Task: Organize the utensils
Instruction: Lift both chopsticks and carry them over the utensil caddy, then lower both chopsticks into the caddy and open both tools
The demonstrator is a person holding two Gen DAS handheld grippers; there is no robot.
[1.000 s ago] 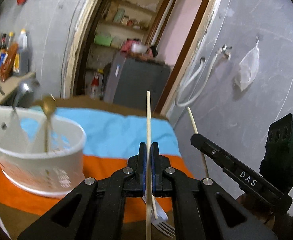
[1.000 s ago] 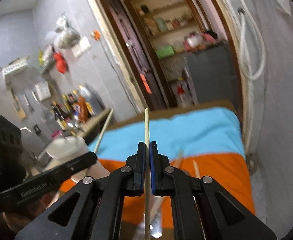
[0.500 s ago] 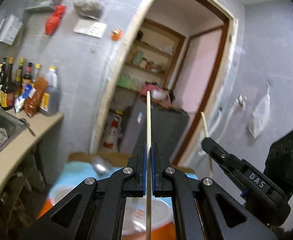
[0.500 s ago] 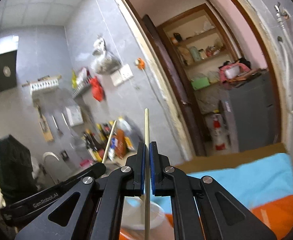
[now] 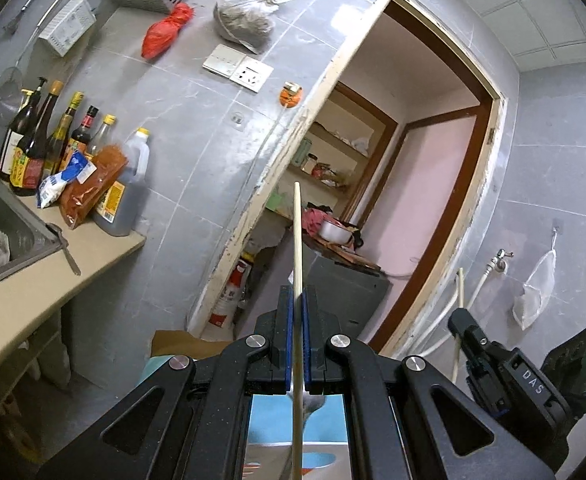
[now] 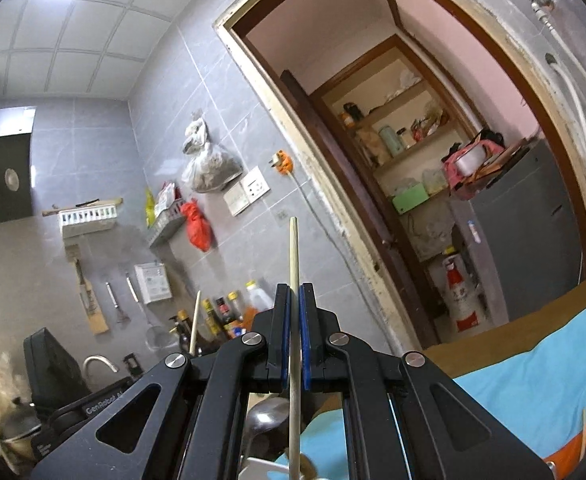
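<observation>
My left gripper (image 5: 297,296) is shut on a pale wooden chopstick (image 5: 297,232) that sticks out straight ahead. My right gripper (image 6: 293,294) is shut on a second chopstick (image 6: 293,252) in the same way. Each sees the other: the right gripper (image 5: 459,322) with its chopstick (image 5: 460,292) at the left view's right edge, the left gripper (image 6: 105,398) with its chopstick (image 6: 194,320) low on the left. Under the fingers show a metal spoon bowl (image 6: 263,416), a white container rim (image 6: 261,470) and blue cloth (image 5: 277,420). Another chopstick (image 6: 583,436) lies on the cloth.
A counter with a steel sink (image 5: 1,228) and several sauce bottles (image 5: 53,148) runs along the left wall. Ahead is an open doorway (image 5: 425,184) with a grey cabinet (image 6: 533,232) and shelves. A white hose (image 5: 481,284) hangs on the right wall.
Both views have swung up from the table and white holder to the wall and doorway; the holder now sits almost out of sight beneath the fingers. Both grippers still hold their chopsticks.
</observation>
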